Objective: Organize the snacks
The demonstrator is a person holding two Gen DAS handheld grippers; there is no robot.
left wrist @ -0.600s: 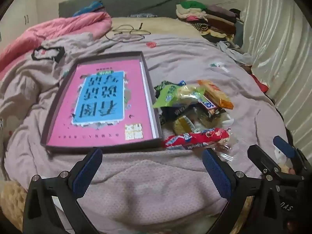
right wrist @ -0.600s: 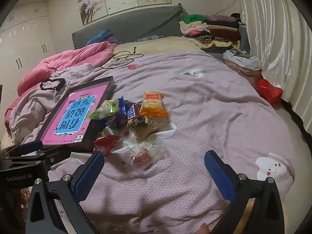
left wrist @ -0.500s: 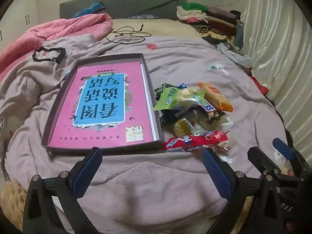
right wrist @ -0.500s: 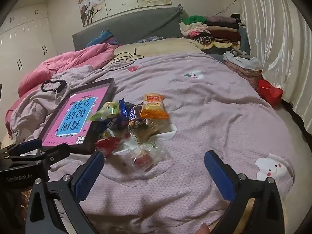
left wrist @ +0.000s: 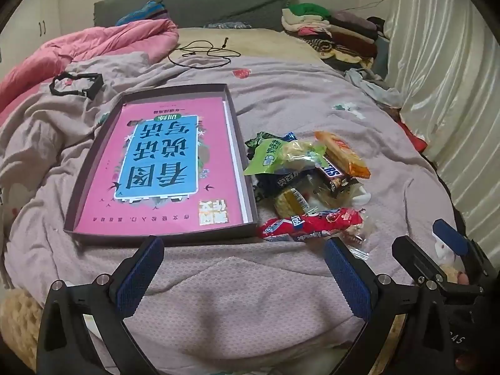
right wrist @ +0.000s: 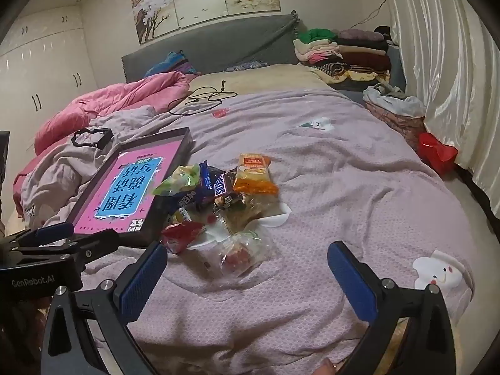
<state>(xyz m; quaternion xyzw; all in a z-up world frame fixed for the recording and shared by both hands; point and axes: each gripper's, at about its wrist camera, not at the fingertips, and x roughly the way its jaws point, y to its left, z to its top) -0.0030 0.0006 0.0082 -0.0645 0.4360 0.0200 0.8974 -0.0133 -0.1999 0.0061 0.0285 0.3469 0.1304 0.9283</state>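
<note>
The left gripper (left wrist: 240,268) sits at the bottom of its view with its blue-padded fingers (left wrist: 140,275) spread wide apart and nothing between them, only the lilac blanket (left wrist: 218,297) below. The right gripper (right wrist: 247,276) fills the bottom of its own view the same way, fingers (right wrist: 350,281) wide apart and empty; it also shows at the lower right edge of the left view.

Just above the left gripper's right finger, in the lower middle of the left view, lies a red wrapper (left wrist: 309,223), the nearest piece of the snack pile (left wrist: 306,178). Behind it, toward the centre of the frame, sit a small yellow pack (left wrist: 290,201), a brown chocolate bar (left wrist: 334,176), a green bag (left wrist: 281,156) and an orange packet (left wrist: 342,154), heaped on one another. In the right view a clear bag (right wrist: 242,250) with red inside lies between the fingers and the rest of the pile.

Touching the left side of the pile is a shallow dark tray (left wrist: 156,234), with a pink and blue book (left wrist: 159,162) flat inside it, in the centre left of the frame.

Farther off, at the upper left, a pink quilt (left wrist: 93,43) is bunched up; a black cable (left wrist: 206,53) lies at the upper middle, and folded clothes (left wrist: 331,31) are stacked at the upper right beside a pale curtain (left wrist: 443,78).
</note>
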